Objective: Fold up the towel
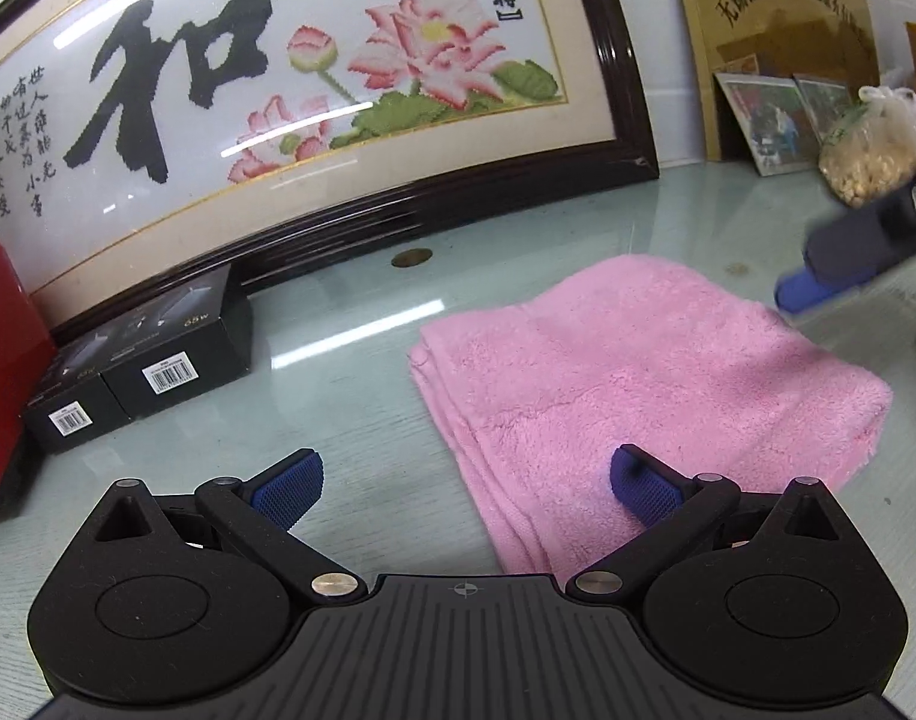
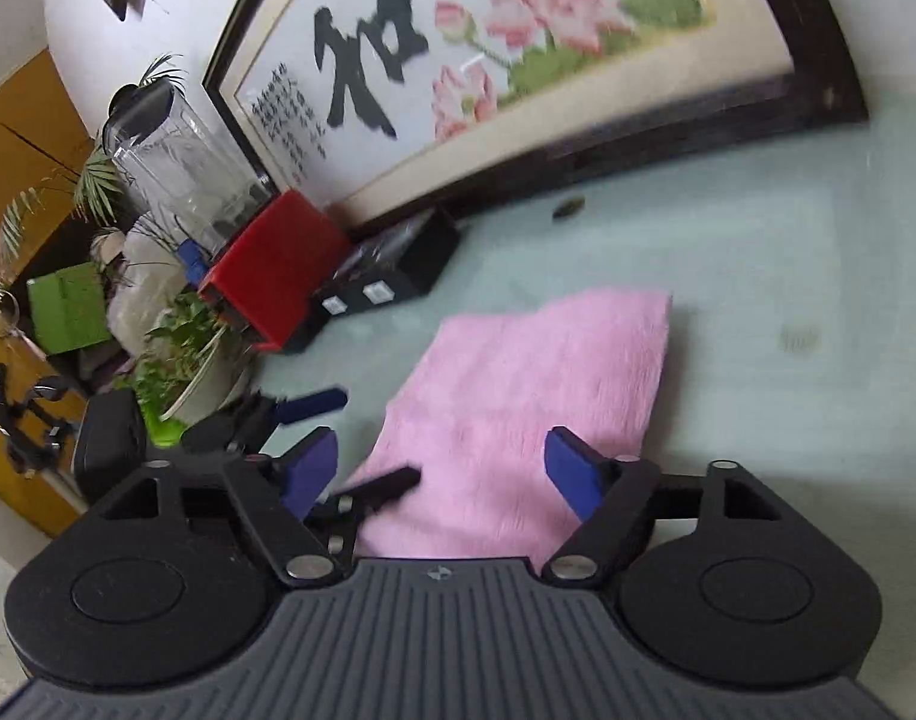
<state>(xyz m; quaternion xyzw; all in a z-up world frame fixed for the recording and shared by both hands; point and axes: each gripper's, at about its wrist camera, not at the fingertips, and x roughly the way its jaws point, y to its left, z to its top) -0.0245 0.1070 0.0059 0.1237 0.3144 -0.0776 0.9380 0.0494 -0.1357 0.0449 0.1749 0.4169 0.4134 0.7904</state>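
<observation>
Pink towel (image 1: pixel 643 384) lies folded on the glass table (image 1: pixel 350 372). Left claw (image 1: pixel 466 483) released, nothing gripped. Right claw (image 2: pixel 443 471) released above the towel, empty.

Bright, even indoor light. Ceiling-tube glare streaks the picture glass (image 1: pixel 314 114) and tabletop (image 1: pixel 362 330). Fisheye bends edges; right wrist view motion-blurred, left mostly sharp.

I count 1 pink towel (image 1: pixel 637 384), 2 tools: left tool (image 1: pixel 466 483), right tool (image 2: pixel 443 474). 2 black boxes (image 1: pixel 158 354), 1 red box (image 2: pixel 272 282), 1 framed pic (image 1: pixel 314 90), 1 bag (image 1: pixel 877 144).
</observation>
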